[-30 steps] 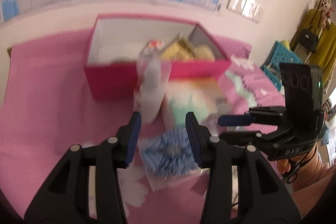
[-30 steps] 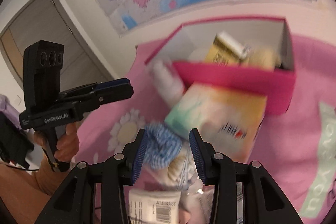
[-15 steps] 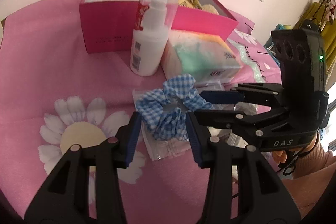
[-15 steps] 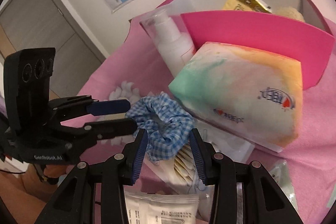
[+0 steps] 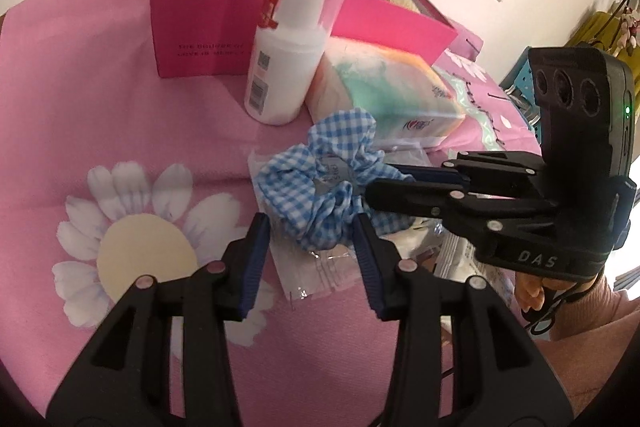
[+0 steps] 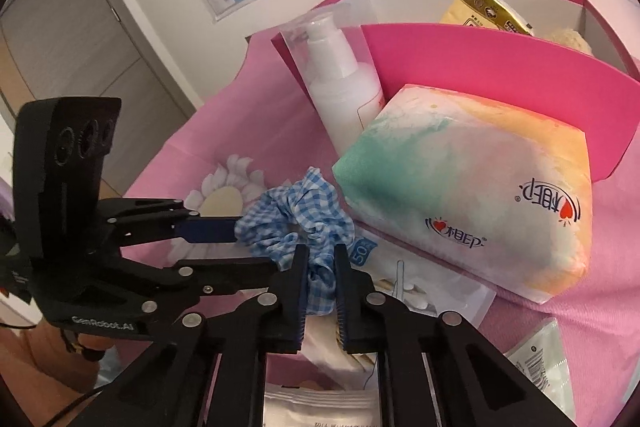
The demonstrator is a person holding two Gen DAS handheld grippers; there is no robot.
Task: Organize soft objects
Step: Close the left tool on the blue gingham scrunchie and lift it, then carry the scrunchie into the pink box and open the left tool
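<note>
A blue-and-white checked scrunchie (image 5: 320, 183) lies on the pink cloth in front of a pastel tissue pack (image 5: 384, 99). It also shows in the right wrist view (image 6: 300, 223). My right gripper (image 6: 321, 267) has closed on the scrunchie's near edge; it enters the left wrist view from the right (image 5: 384, 183). My left gripper (image 5: 312, 231) is open, its fingers either side of the scrunchie's near end; it shows in the right wrist view (image 6: 224, 239). A pink box (image 5: 200, 39) stands behind.
A white pump bottle (image 5: 284, 63) stands between the box and the tissue pack (image 6: 472, 195). Clear plastic packets (image 5: 320, 267) lie under and around the scrunchie. A yellow packet (image 6: 480, 7) sits in the box (image 6: 480, 67). A wall is behind the table.
Both grippers dropped and moved in toward the scrunchie. My right gripper's jaws have narrowed from open to shut on the scrunchie. The left gripper stays open.
</note>
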